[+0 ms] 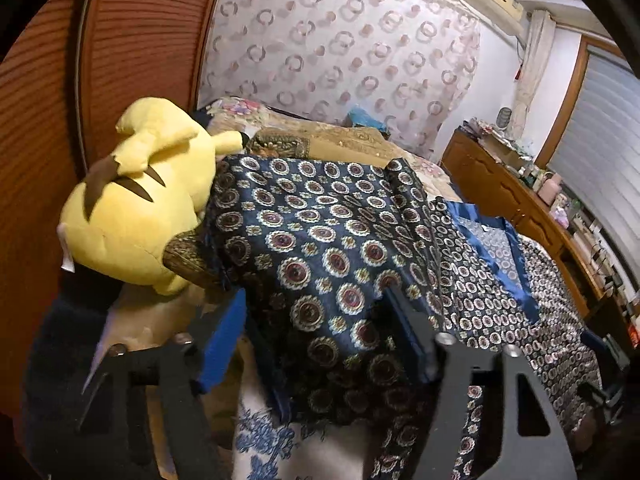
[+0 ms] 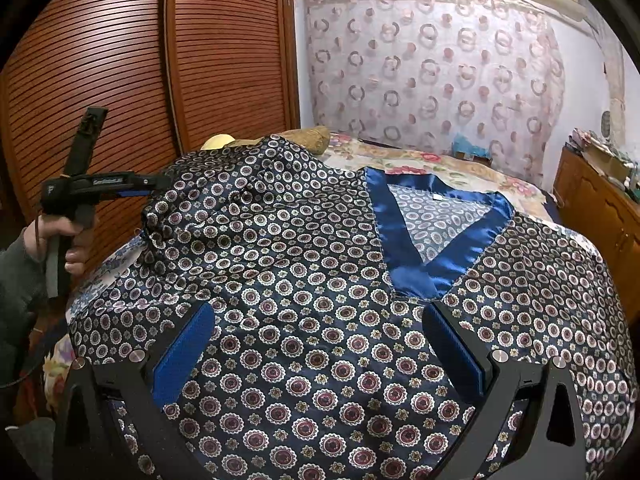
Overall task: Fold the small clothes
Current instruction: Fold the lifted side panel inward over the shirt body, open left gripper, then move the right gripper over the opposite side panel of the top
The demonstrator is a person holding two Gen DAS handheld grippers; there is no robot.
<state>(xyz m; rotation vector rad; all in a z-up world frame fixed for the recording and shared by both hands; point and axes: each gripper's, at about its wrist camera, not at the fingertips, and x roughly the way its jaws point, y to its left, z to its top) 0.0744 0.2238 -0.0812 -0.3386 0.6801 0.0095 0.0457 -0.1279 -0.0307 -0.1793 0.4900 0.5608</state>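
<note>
Nearest the right wrist camera, the right tool [image 2: 318, 354] hangs with its blue pads well apart just above the hem end of the satin top [image 2: 320, 300], nothing between them. The top, dark blue with round medallions, lies spread on the bed [image 2: 420, 160], its bright blue V-neck band [image 2: 436, 248] beyond the right tool and toward the headboard end. To the left of the neck band, the left tool [image 2: 156, 184] reaches the raised sleeve edge; in its own view the cloth drapes between its half-parted pads, and I cannot tell whether they yet press on it. The fabric looks light, limp and slippery: it will likely slide and sag, so seams, the hem or the sleeve edge seem the safest holds. Left of the top sits a yellow plush toy [image 1: 136, 200].
</note>
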